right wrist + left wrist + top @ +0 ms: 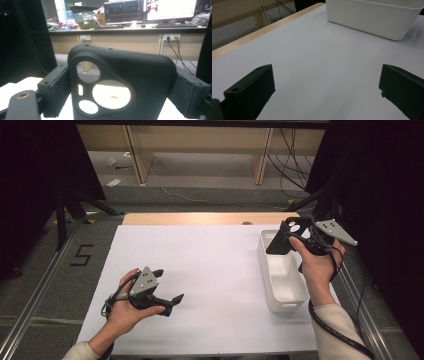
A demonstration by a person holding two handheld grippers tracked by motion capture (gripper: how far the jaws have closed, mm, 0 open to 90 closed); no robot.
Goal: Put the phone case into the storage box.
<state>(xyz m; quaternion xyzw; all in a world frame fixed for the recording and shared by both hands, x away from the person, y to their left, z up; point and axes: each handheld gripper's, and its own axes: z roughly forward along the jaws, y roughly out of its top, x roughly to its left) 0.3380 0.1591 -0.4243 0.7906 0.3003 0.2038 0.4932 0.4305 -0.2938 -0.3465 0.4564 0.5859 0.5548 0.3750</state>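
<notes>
Over one white bin (280,285) – right gripper (292,236) clamps one black phone case (286,239) | left gripper (167,287) – jaws apart, empty

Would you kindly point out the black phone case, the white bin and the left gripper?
black phone case (140,82): right gripper view, plain back panel.
white bin (286,287): high view, inner floor.
left gripper (168,286): high view, between its open fingertips.
</notes>
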